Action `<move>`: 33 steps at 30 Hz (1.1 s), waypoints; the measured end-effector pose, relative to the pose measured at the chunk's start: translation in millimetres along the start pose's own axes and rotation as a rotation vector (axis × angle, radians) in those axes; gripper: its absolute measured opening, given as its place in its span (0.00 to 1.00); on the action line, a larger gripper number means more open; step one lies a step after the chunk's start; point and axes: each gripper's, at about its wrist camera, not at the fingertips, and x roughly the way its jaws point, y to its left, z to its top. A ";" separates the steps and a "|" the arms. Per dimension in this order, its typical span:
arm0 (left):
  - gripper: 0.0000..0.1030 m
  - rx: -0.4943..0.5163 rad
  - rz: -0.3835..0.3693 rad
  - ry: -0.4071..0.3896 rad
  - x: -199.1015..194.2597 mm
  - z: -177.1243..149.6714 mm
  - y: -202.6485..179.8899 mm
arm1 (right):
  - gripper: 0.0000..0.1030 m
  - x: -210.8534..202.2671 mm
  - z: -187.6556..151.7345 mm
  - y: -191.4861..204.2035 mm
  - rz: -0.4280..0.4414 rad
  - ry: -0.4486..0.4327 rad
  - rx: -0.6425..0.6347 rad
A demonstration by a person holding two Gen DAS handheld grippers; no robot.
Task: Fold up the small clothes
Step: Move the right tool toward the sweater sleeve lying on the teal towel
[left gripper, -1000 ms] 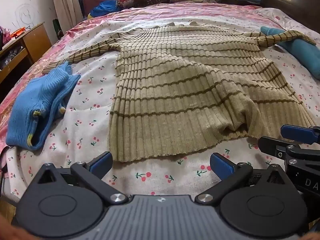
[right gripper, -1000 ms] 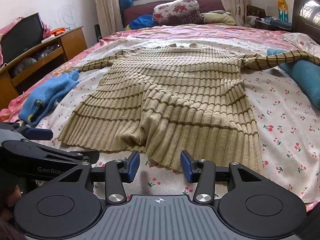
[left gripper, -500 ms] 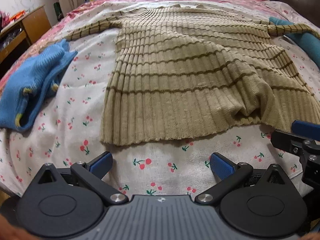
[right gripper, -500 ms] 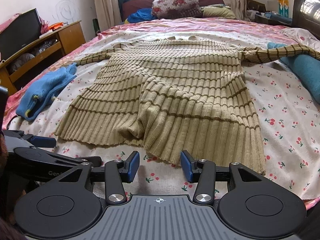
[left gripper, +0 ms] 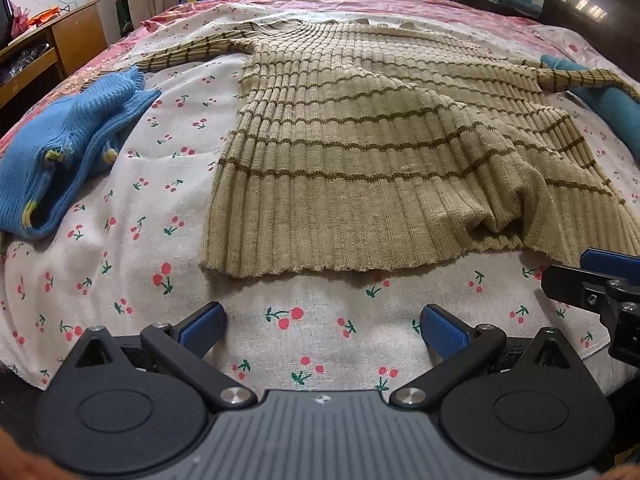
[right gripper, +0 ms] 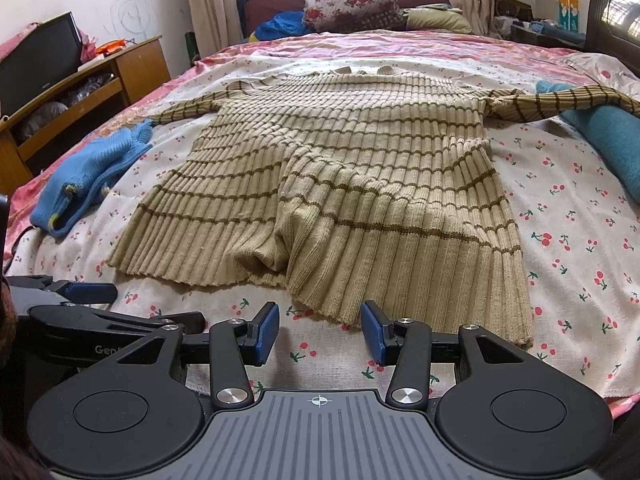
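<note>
A tan ribbed sweater with thin dark stripes lies spread on the bed, sleeves out to both sides, with a rumpled fold at its hem. My left gripper is open wide, just short of the hem's left half, with nothing between its blue pads. My right gripper is open more narrowly in front of the hem near the fold, holding nothing. Each gripper's fingertips show at the edge of the other's view.
A folded blue knit garment lies left of the sweater. A teal rolled cloth lies under the right sleeve. The cherry-print sheet covers the bed. A wooden desk stands to the left, pillows at the headboard.
Both grippers have shifted slightly toward the sweater's hem, and the left view tipped down then back up. Neither has changed its opening, and the sweater has not moved.
</note>
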 end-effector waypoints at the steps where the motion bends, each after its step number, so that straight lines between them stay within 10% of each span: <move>1: 1.00 -0.002 -0.001 0.000 0.1 0.1 0.2 | 0.44 0.0 -0.2 0.2 0.000 0.000 -0.001; 33: 1.00 0.077 -0.001 -0.153 -50.5 35.2 -13.7 | 0.44 -16.4 12.9 3.7 -0.008 -0.091 -0.072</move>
